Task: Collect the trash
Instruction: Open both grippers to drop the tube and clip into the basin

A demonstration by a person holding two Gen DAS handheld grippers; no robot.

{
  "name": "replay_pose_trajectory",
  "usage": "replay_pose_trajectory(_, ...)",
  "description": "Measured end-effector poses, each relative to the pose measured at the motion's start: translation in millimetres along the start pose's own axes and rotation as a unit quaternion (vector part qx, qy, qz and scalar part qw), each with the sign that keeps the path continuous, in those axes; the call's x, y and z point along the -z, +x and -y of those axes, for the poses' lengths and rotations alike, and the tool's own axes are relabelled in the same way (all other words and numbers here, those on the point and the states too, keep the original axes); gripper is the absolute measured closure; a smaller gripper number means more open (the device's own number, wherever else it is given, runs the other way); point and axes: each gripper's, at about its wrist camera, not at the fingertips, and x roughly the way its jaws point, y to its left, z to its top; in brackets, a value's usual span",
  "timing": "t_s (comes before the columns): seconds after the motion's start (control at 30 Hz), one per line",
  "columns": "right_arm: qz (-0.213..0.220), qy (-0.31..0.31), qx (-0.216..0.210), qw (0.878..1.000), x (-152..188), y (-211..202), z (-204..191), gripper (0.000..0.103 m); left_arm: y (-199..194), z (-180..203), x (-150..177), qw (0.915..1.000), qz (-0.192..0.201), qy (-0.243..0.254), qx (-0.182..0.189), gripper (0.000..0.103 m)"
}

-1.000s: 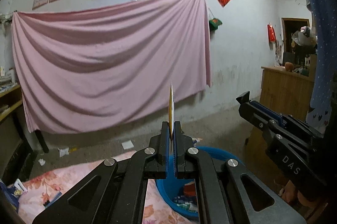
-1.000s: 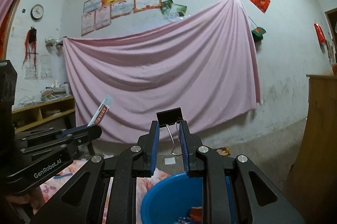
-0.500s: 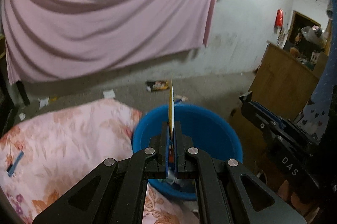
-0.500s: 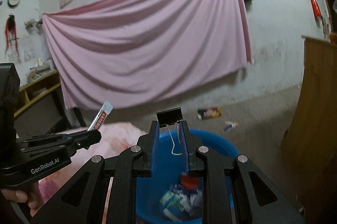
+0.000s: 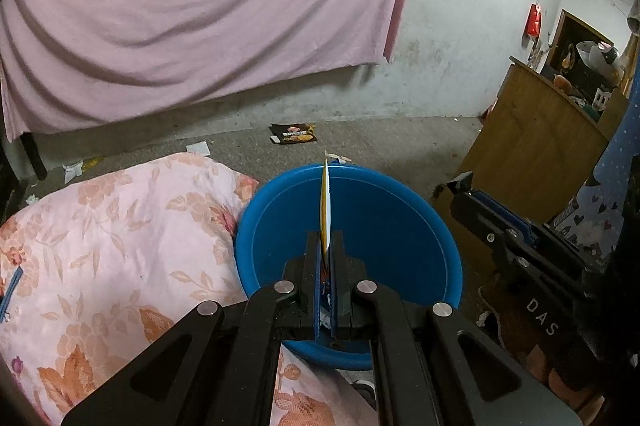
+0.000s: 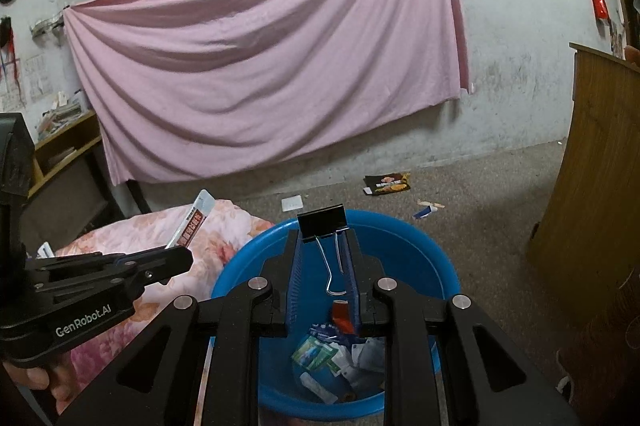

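Observation:
My left gripper (image 5: 325,240) is shut on a flat white and yellow wrapper (image 5: 325,204), seen edge-on and held upright above the blue basin (image 5: 400,210). From the right wrist view the same wrapper (image 6: 192,224) sticks up from the left gripper (image 6: 176,258), over the floral quilt beside the basin. My right gripper (image 6: 322,238) is shut on a black binder clip (image 6: 322,225) by its wire handles, above the blue basin (image 6: 412,250), which holds several wrappers and papers (image 6: 340,358).
A floral quilt (image 5: 100,246) lies left of the basin. A dark snack packet (image 5: 293,133), paper scraps (image 5: 198,148) and a small stick (image 6: 430,208) lie on the concrete floor. A wooden cabinet (image 5: 536,146) stands right. A pink sheet (image 5: 192,6) covers the back wall.
Both grippers have tilted downward and moved over the basin, which now fills the lower view. Each keeps its hold on its item.

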Motion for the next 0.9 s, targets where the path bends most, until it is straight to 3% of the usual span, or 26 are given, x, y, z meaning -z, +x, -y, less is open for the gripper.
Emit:
replay_pose_trajectory(0.4,-0.018,0.003,0.002,1.0,-1,9,3,0.085,12,-6,-4,0.9988,-0.04,-0.02,0.02,0.1)
replay_pose_trajectory(0.53,-0.023,0.009,0.0,1.0,1,12,6,0.085,12,-7,-5,0.9987,-0.04,-0.026,0.019,0.081)
replay_pose_trajectory(0.8,-0.024,0.012,0.0,1.0,3,14,8,0.084,1,-11,-5,0.9993,-0.024,-0.029,0.008,0.079)
replay_pose_trajectory(0.9,-0.02,0.011,0.0,1.0,4,13,6,0.075,-8,-16,-5,0.9994,-0.01,-0.032,-0.002,0.068)
